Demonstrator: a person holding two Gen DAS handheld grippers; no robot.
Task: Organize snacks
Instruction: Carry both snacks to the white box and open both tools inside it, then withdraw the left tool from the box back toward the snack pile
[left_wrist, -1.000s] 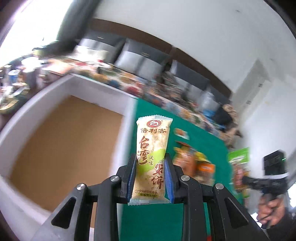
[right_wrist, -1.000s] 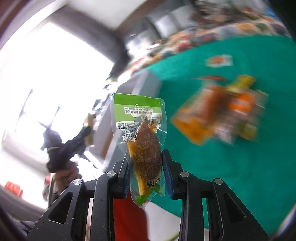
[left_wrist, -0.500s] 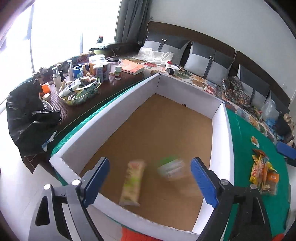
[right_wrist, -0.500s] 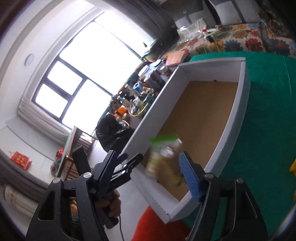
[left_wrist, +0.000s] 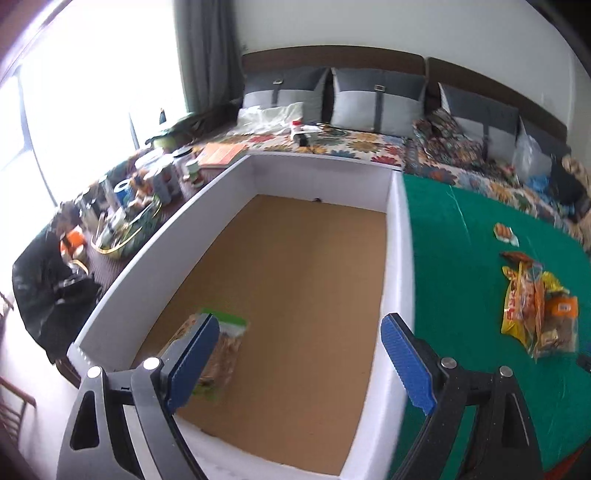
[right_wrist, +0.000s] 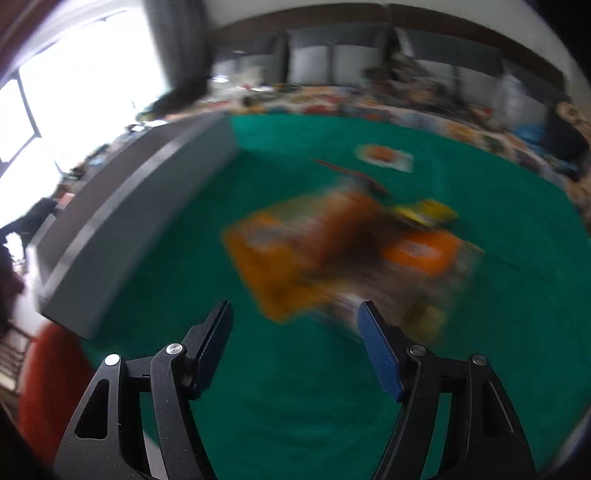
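Blue-padded jaws stand wide apart on both grippers, nothing between them. Nearest, the left gripper (left_wrist: 295, 363) hangs over a white-walled box (left_wrist: 397, 258) with a brown cardboard floor, where a green-topped packet (left_wrist: 225, 343) lies near the front left corner, partly hidden behind one finger. The right gripper (right_wrist: 295, 349) points down at a green cloth (right_wrist: 295, 387), with a heap of orange and yellow snacks (right_wrist: 347, 251) just beyond its fingertips (too blurred to tell apart). One small packet (left_wrist: 505, 233) lies alone farther back on the cloth. Left of the box, a dark side table (left_wrist: 173, 206) is crowded with jars and bottles. Beyond are a floral bedspread (left_wrist: 351, 144), grey pillows (left_wrist: 376, 99), a curtain (left_wrist: 207, 55) and a bright window (left_wrist: 92, 92).
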